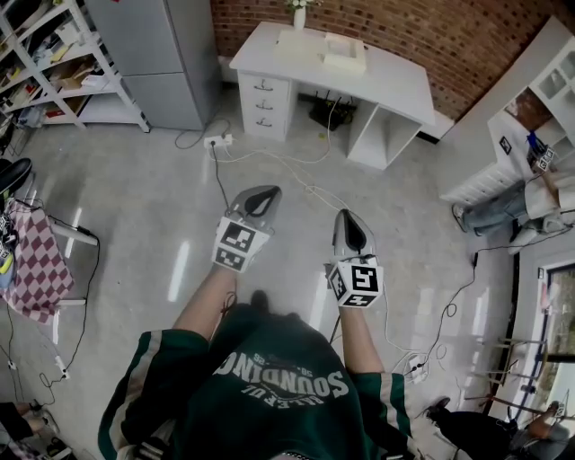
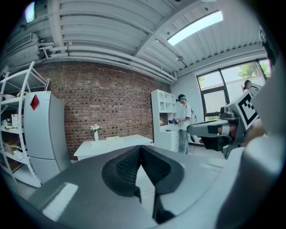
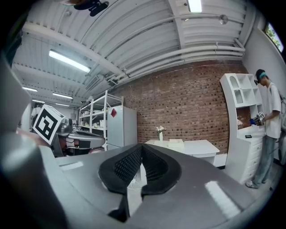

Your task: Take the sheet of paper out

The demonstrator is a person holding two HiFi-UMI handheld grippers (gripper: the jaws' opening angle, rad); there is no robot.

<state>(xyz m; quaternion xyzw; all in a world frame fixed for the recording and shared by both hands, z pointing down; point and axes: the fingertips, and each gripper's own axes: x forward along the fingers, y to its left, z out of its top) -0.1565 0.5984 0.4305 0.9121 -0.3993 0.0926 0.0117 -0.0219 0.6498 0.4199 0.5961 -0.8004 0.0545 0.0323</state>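
While both grippers hang out over the floor, the task sits at approach only. Left gripper point(image 1: 257, 201) and right gripper point(image 1: 351, 232): jaws pressed together, nothing between. Counter point(image 1: 395, 85) stands well ahead. The pale stack point(image 1: 344, 52) on it possibly holds the sheet of paper; too distant to confirm. Next move calls for walking up and opening the jaws.

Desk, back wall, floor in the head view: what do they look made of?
Desk: probably white painted or laminated board, with a smooth matte top and flat panel drawer fronts.
Back wall: bare red-brown brick, with mortar lines showing.
Floor: hard, pale grey and glossy, perhaps polished concrete or tile. It reflects the ceiling lights as bright streaks.
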